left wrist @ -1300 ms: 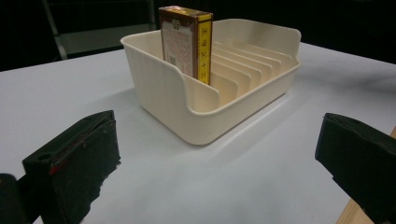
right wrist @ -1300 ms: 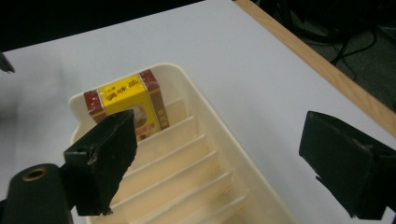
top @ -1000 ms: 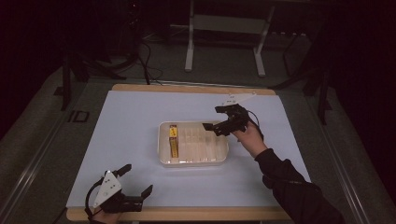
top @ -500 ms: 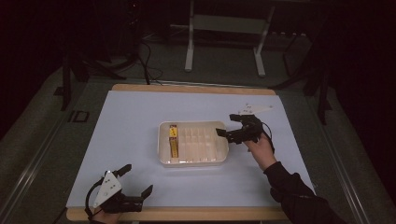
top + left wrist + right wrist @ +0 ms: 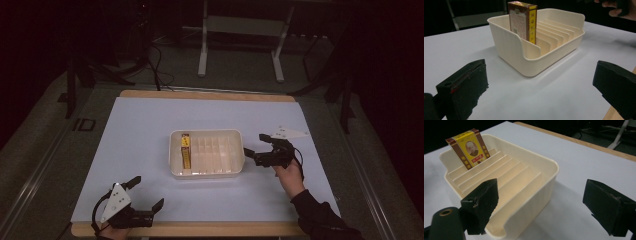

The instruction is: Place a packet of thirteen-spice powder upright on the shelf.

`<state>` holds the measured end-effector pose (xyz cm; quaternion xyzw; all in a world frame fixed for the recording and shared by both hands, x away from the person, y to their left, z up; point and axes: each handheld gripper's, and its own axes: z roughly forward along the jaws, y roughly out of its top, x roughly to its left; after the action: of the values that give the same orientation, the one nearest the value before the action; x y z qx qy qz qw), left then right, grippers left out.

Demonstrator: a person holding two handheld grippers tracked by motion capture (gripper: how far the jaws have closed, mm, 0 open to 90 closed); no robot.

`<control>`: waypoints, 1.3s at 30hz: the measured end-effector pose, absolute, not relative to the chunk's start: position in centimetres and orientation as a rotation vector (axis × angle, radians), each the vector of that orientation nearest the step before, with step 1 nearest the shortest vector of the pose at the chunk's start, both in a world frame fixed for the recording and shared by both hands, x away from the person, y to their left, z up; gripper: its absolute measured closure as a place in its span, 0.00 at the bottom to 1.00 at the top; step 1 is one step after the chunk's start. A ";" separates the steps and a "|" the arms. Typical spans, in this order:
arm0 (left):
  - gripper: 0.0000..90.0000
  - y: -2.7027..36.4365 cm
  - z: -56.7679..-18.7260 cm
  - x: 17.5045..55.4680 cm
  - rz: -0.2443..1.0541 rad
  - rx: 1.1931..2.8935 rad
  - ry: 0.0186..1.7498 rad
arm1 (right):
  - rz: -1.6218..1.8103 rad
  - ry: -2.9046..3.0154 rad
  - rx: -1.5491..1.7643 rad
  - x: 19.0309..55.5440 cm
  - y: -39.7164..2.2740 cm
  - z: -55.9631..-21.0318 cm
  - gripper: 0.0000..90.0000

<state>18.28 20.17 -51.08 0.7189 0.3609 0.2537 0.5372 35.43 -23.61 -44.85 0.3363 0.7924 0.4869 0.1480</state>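
A cream slotted tray [image 5: 227, 170] sits mid-table on the white sheet. A yellow and brown box [image 5: 185, 150] stands upright in its leftmost slot. My right gripper [image 5: 254, 143] is just off the tray's right end, jaws open and empty, pointing at it. In the right gripper view the tray [image 5: 544, 167] lies partly between the open jaws of the right gripper [image 5: 541, 195], with the box [image 5: 469, 147] at the far end. My left gripper [image 5: 146, 192] rests open near the front left edge. The left gripper [image 5: 539, 87] looks at the tray [image 5: 509, 42] and the box [image 5: 520, 18] from a distance.
The white sheet [image 5: 140, 130] covers most of the wooden table, whose front edge [image 5: 200, 229] runs just beside the left gripper. A person's hand [image 5: 621, 10] shows past the tray. Stand legs and cables lie on the dark floor behind the table.
The right gripper has come down from over the tray's far right corner and moved nearer, to beside the tray's right end. The left gripper has stayed put.
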 end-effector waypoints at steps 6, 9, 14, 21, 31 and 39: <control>0.00 20.2 -51.1 18.3 0.602 1.711 0.858 | 1.387 2.224 1.003 34.2 -24.8 -46.1 0.14; 0.00 20.1 -51.1 18.3 0.602 1.709 0.856 | 1.361 2.208 1.000 33.5 -25.2 -46.4 0.14; 0.00 20.2 -51.0 18.2 0.601 1.703 0.859 | 1.337 2.151 1.020 32.5 -25.9 -46.7 0.14; 0.00 20.3 -51.0 18.2 0.607 1.698 0.864 | 1.305 2.112 1.076 31.6 -26.8 -47.6 0.14; 0.00 20.1 -50.9 18.3 0.598 1.705 0.856 | 1.314 2.099 1.105 30.6 -27.3 -48.0 0.14; 0.00 20.2 -50.9 18.2 0.596 1.692 0.864 | 1.333 2.072 1.136 30.3 -27.9 -47.8 0.15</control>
<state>18.24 20.18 -50.86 0.7131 0.3642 0.2510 0.5439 30.33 -27.87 -47.82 0.4091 0.7463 0.4802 0.2125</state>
